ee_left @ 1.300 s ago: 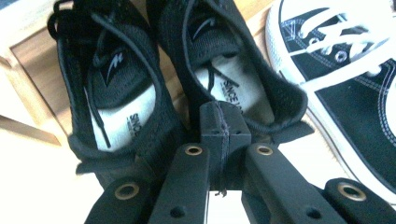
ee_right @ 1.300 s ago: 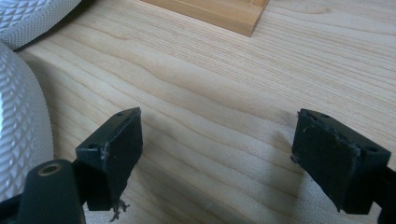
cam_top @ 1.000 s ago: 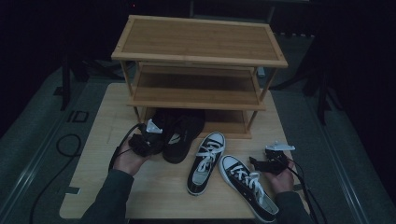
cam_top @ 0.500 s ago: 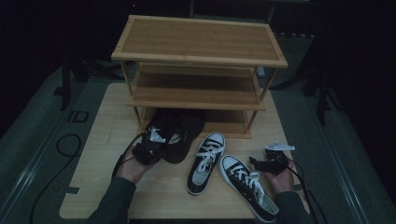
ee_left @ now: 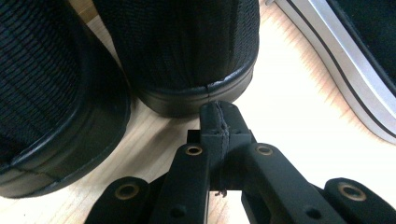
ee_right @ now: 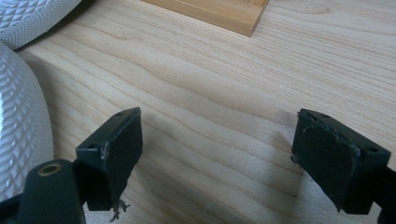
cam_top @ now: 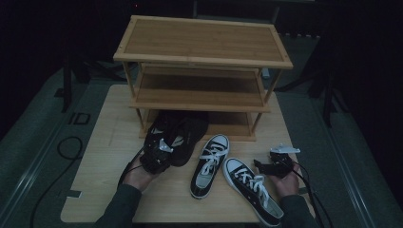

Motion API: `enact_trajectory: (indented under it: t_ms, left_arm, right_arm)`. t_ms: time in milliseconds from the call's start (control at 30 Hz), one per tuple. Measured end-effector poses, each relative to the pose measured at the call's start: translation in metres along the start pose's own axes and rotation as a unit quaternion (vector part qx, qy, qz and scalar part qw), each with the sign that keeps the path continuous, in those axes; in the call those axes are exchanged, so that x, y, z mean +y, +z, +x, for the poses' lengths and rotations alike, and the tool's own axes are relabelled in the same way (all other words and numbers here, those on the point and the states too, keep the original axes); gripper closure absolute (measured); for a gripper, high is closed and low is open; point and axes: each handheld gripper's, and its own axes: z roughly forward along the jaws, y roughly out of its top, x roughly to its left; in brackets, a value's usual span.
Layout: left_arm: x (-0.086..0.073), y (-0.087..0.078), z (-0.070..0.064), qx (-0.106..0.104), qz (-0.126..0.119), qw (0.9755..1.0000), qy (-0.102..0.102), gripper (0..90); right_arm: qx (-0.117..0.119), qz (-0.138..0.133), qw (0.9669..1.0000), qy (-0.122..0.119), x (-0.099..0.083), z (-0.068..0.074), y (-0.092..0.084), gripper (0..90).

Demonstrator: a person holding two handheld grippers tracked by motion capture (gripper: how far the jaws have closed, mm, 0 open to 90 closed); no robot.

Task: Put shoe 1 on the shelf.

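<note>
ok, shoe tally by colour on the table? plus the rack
All-black shoes: 2
Black-and-white sneakers: 2
Wooden shoe rack: 1
Total: 5

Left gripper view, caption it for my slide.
Shut left tool at the heel of a black slip-on shoe on the wooden table.

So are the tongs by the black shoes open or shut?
Shut. The left tongs have both jaws pressed together, nothing between, just in front of a black shoe.
</note>
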Motion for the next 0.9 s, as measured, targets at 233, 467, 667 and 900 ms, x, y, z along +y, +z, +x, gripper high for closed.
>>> enact_trajectory:
  t_ms: [233, 467, 667, 900]
  left_arm:
    - [0.012, 0.0, -0.003, 0.005, -0.012, 0.9999, -0.003, 90.0]
    - [0.029, 0.001, -0.008, 0.0, -0.017, 0.9998, 0.01, 90.0]
    - [0.036, 0.007, -0.017, -0.002, -0.021, 0.9996, 0.02, 90.0]
    - [0.033, 0.014, -0.019, 0.001, -0.007, 0.9997, 0.022, 90.0]
  right_arm:
    - [0.0, 0.0, 1.0, 0.0, 0.0, 0.0, 0.0, 15.8]
    - [0.0, 0.0, 1.0, 0.0, 0.0, 0.0, 0.0, 15.8]
    - [0.0, 0.0, 1.0, 0.0, 0.0, 0.0, 0.0, 15.8]
    - [0.0, 0.0, 1.0, 0.0, 0.0, 0.0, 0.0, 15.8]
